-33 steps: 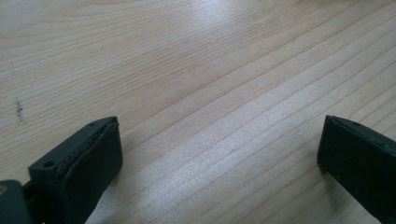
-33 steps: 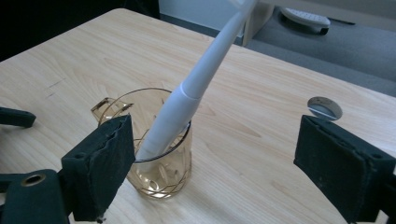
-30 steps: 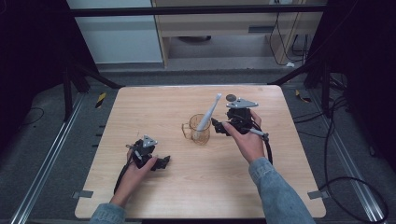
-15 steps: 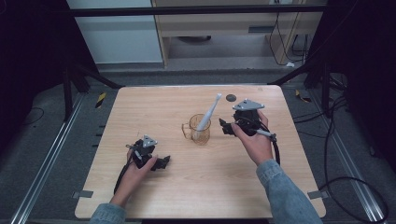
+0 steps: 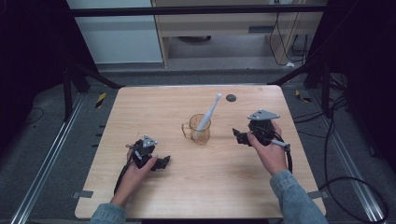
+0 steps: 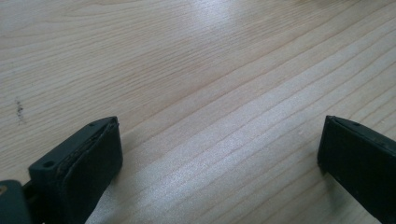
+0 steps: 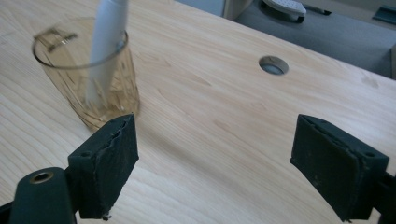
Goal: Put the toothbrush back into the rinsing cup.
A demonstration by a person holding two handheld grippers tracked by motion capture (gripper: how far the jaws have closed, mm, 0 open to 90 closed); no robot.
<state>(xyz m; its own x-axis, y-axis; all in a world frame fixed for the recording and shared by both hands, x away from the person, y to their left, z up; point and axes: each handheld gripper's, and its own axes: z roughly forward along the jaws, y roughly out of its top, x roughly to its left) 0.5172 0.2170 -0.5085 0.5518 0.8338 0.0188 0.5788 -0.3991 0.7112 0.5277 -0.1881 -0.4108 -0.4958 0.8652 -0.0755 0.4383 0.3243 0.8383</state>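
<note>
**Cup and toothbrush standing free, both grippers empty**

While the wooden table is sitting bare apart from one cluster, the amber glass mug is standing near its middle with a white toothbrush leaning up out of it towards the far right. That lean is looking top-heavy to me; a careless nudge on the long handle could tip the mug. The right gripper is hovering near the mug's right side, jaws wide apart and holding nothing. The left gripper is resting low on the near left, jaws also spread and empty. Compared with a second ago, the right gripper is sitting farther from the mug, having backed off rightward; the left is unchanged.
</note>
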